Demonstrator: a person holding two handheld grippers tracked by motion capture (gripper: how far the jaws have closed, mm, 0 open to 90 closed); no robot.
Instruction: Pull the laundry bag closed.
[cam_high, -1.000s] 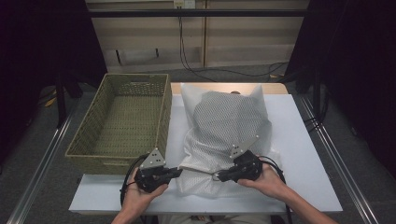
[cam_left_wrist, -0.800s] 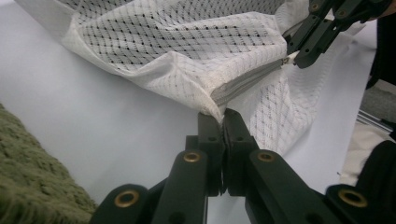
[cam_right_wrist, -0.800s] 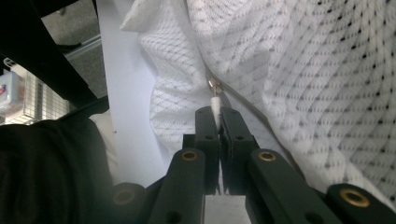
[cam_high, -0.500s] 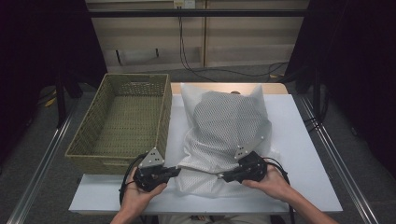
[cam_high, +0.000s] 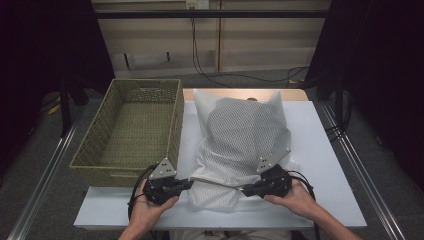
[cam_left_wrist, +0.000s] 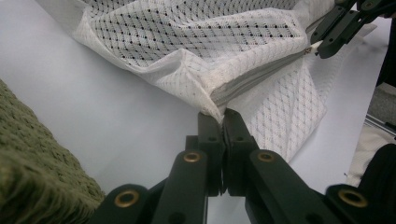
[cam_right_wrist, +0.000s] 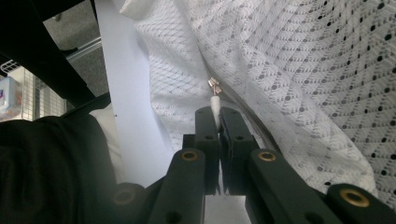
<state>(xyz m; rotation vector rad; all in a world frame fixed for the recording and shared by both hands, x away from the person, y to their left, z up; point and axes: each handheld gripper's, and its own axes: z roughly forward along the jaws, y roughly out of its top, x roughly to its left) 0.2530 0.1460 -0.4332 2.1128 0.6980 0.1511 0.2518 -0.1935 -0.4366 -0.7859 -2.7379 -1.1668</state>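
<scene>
A white mesh laundry bag (cam_high: 240, 135) lies along the white table (cam_high: 320, 150), its zippered end toward me. My left gripper (cam_high: 190, 183) is shut on the bag's near left corner, at the end of the grey zipper (cam_left_wrist: 261, 77); the left gripper view has the jaws (cam_left_wrist: 222, 116) pinching that corner. My right gripper (cam_high: 241, 189) is shut on the white zipper pull (cam_right_wrist: 215, 98), just below the metal slider (cam_right_wrist: 214, 85). In the right gripper view the jaws (cam_right_wrist: 216, 112) clamp the tab. The zipper runs taut between both grippers. The right gripper (cam_left_wrist: 322, 42) also appears far off in the left gripper view.
A green woven basket (cam_high: 95, 172) stands left of the bag, its near corner close to my left hand, and its wall (cam_left_wrist: 32, 154) shows in the left gripper view. Bare table lies right of the bag. Metal rails (cam_high: 360, 170) flank the table.
My right gripper has slid a little to the right with the zipper pull, so more of the zipper line shows between the grippers. The left gripper has held its place.
</scene>
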